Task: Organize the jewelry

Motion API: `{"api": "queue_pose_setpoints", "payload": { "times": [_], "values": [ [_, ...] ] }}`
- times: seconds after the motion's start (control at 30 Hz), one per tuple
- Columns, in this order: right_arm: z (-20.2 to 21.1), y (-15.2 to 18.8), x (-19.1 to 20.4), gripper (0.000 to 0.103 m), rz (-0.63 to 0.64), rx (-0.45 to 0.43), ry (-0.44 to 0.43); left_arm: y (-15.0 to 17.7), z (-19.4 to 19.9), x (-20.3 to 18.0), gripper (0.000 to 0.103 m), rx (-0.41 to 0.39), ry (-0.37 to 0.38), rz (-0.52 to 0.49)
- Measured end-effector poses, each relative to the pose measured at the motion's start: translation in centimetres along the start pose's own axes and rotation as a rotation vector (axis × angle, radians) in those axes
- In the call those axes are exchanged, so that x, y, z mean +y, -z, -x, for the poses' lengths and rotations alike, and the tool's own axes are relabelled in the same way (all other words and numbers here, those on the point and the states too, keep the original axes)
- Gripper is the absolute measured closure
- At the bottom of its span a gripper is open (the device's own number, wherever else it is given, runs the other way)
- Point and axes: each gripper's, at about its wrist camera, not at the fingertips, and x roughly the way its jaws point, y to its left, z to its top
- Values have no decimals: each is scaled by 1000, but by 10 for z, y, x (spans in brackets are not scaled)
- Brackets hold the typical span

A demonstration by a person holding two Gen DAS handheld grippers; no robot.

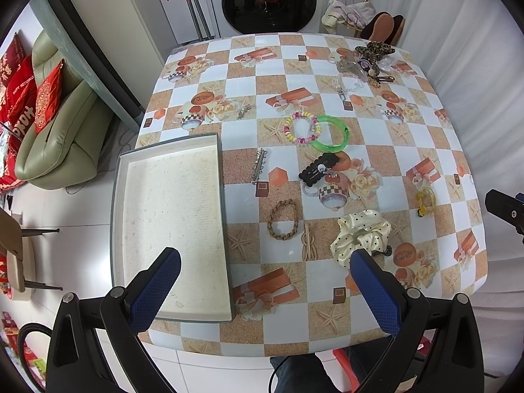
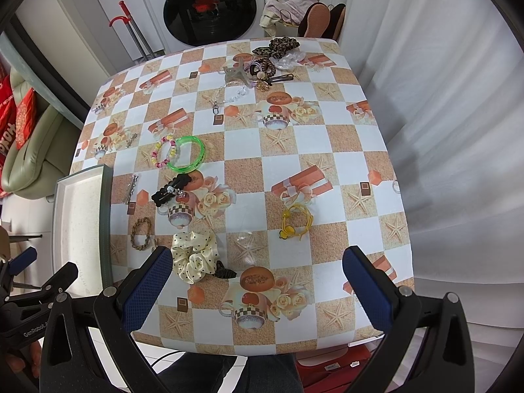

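Nothing sorted yet, by the look of it: the tray (image 1: 170, 216) at left of the left-wrist view sits bare, while every piece lies on the tablecloth (image 1: 376, 163). The green bangle (image 1: 330, 132) touches the bead bracelet (image 1: 301, 127) mid-frame; the braided band (image 1: 283, 219) and the cream scrunchie (image 1: 360, 234) lie lower down.

Both tongs hover wide open and hold nothing: the left gripper (image 1: 265, 290) low over the tray's near corner, the right gripper (image 2: 257, 290) over the table's near edge.

The tangled pile (image 2: 265, 65) at upper centre is too jumbled to separate, and a dark clip (image 2: 226, 271) peeks out half-hidden by the scrunchie.
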Motion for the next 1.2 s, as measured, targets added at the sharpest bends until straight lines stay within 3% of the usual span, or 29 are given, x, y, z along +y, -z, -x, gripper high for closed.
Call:
{"api": "queue_pose_setpoints", "payload": {
  "times": [0.13,1.0,1.2],
  "values": [
    [-1,0,-1,0,0,1,0,12,-2,10,0,0,1,2],
    [-6,-1,-2,0,0,9,-1,10,-3,7,0,10,-3,1],
    [-5,4,-1,0,-7,19,-1,29,-5,14,0,26,-3,-1]
  ]
}}
